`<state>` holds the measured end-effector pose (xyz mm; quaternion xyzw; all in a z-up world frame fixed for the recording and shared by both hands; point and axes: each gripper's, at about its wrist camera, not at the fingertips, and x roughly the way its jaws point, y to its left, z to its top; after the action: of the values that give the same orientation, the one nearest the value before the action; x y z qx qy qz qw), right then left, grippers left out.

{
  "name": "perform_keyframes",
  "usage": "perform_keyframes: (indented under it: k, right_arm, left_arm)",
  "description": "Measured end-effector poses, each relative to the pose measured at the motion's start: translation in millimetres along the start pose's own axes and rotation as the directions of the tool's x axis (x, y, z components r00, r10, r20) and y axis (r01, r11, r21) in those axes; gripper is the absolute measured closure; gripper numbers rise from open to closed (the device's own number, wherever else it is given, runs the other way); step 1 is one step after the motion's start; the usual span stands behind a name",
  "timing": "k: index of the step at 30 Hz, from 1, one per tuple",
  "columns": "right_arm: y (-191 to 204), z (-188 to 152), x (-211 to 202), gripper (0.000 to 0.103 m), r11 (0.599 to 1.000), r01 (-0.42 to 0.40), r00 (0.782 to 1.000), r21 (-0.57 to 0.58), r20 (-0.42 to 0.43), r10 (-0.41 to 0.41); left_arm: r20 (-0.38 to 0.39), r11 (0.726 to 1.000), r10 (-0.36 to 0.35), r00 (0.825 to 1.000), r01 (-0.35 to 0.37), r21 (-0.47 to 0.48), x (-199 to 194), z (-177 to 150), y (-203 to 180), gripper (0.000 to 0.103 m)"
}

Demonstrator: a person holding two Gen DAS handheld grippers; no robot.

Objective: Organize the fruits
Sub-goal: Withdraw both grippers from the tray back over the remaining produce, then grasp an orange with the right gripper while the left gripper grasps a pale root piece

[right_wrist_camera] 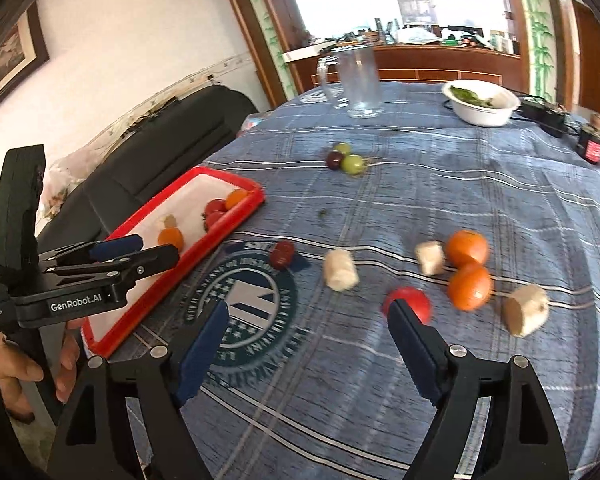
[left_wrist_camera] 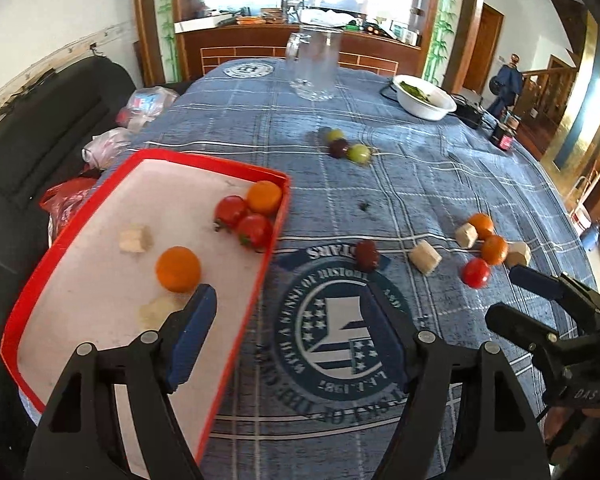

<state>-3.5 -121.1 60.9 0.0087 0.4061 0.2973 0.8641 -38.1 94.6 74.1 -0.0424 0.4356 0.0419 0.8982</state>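
While the red tray (left_wrist_camera: 100, 208) at left-center already holds approx. five pieces, ~half remain: tomato (right_wrist_camera: 410, 303), oranges (right_wrist_camera: 468, 272) lower right, grapes (right_wrist_camera: 346, 158) top-center. Left gripper (left_wrist_camera: 288, 332) & right gripper (right_wrist_camera: 308, 344) both wide, empty.

A matt woven blue cloth (left_wrist_camera: 440, 184) covers the desk. The red tray (left_wrist_camera: 36, 280) looks like smooth plastic, the pitcher (left_wrist_camera: 314, 64) clear and glossy, the tomatoes (left_wrist_camera: 242, 220) shiny, the oranges (right_wrist_camera: 468, 268) dimpled.
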Motion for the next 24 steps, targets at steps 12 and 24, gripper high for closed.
perform_keyframes:
  k: [12,24]
  right_arm:
    - [-38,-13,-23,0.019,0.995,0.092,0.996,0.04,0.016,-0.093]
    - [-80,-20,-41,0.019,0.978,0.182,0.982,0.102,0.036,-0.187]
  left_arm:
    - [-0.041,0.996,-0.052,0.998,0.055,0.073,12,-10,-37,0.029]
    - [-0.072,0.987,-0.073,0.995,0.083,0.139,30,-13,-64,0.029]
